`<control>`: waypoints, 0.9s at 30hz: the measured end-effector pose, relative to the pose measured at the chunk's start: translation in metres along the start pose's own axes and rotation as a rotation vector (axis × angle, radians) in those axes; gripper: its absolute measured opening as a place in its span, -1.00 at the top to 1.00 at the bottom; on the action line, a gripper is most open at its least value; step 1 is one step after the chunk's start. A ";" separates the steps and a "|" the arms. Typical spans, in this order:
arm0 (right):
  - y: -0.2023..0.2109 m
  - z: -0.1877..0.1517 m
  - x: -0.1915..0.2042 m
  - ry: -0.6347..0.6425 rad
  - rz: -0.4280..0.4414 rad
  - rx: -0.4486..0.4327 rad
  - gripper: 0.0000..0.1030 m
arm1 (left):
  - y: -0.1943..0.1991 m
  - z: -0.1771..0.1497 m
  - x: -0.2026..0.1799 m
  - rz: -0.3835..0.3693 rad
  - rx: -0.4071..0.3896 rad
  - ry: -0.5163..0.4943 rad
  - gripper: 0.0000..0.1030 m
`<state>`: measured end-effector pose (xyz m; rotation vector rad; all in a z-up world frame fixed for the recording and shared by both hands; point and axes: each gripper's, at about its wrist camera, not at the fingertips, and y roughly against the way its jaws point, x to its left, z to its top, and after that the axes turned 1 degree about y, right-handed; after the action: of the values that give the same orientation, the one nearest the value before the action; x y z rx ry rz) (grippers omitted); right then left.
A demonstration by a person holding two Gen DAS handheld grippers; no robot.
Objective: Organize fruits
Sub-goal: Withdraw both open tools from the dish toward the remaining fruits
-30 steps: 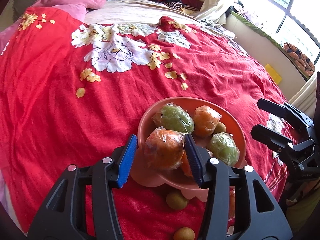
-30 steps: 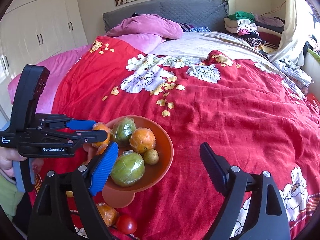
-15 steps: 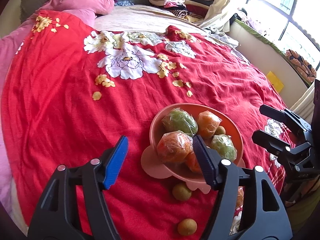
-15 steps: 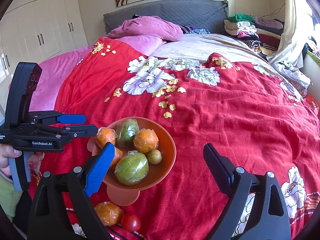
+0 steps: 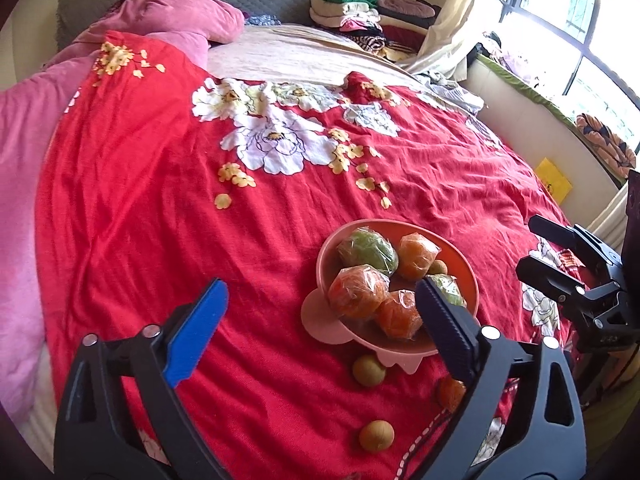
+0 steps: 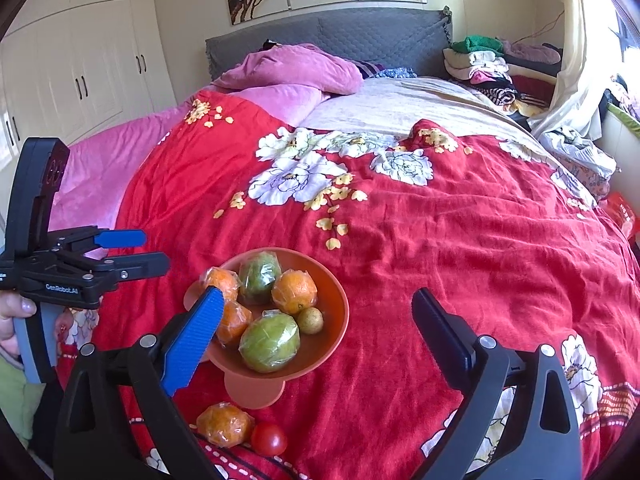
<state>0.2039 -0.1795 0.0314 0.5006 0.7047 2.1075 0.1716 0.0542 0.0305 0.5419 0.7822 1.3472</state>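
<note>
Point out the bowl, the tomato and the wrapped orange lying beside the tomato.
bowl (image 6: 340, 312), right wrist view, on its right rim.
tomato (image 6: 269, 439), right wrist view, on its middle.
wrapped orange (image 6: 224, 424), right wrist view, on its top face.

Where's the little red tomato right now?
In the right wrist view, the tomato lies on the red bedspread at bottom left, beside a wrapped orange, just in front of the bowl.
</note>
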 end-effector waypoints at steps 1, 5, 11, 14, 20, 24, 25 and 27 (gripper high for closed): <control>0.001 0.000 0.000 0.000 0.000 -0.001 -0.84 | 0.001 0.000 0.000 0.000 -0.003 0.000 -0.77; 0.004 0.001 0.004 0.006 0.004 -0.003 -0.85 | 0.009 -0.002 0.000 0.010 -0.018 0.008 -0.81; 0.011 -0.002 0.011 0.024 0.007 -0.004 -0.87 | 0.017 -0.007 0.002 0.033 -0.029 0.023 -0.81; 0.014 -0.004 0.015 0.030 0.013 -0.005 -0.88 | 0.020 -0.012 0.002 0.046 -0.028 0.028 -0.81; 0.024 -0.012 0.023 0.055 0.022 -0.004 -0.88 | 0.024 -0.022 -0.001 0.059 -0.022 0.024 -0.81; 0.028 -0.021 0.029 0.071 0.027 0.011 -0.89 | 0.024 -0.031 -0.003 0.061 -0.013 0.022 -0.81; 0.029 -0.023 0.031 0.076 0.029 0.015 -0.89 | 0.025 -0.033 -0.003 0.062 -0.010 0.020 -0.81; 0.031 -0.029 0.035 0.086 0.033 0.024 -0.89 | 0.026 -0.039 -0.004 0.064 -0.005 0.021 -0.81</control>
<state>0.1497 -0.1749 0.0327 0.4394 0.7763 2.1639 0.1255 0.0508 0.0257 0.5530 0.7841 1.4155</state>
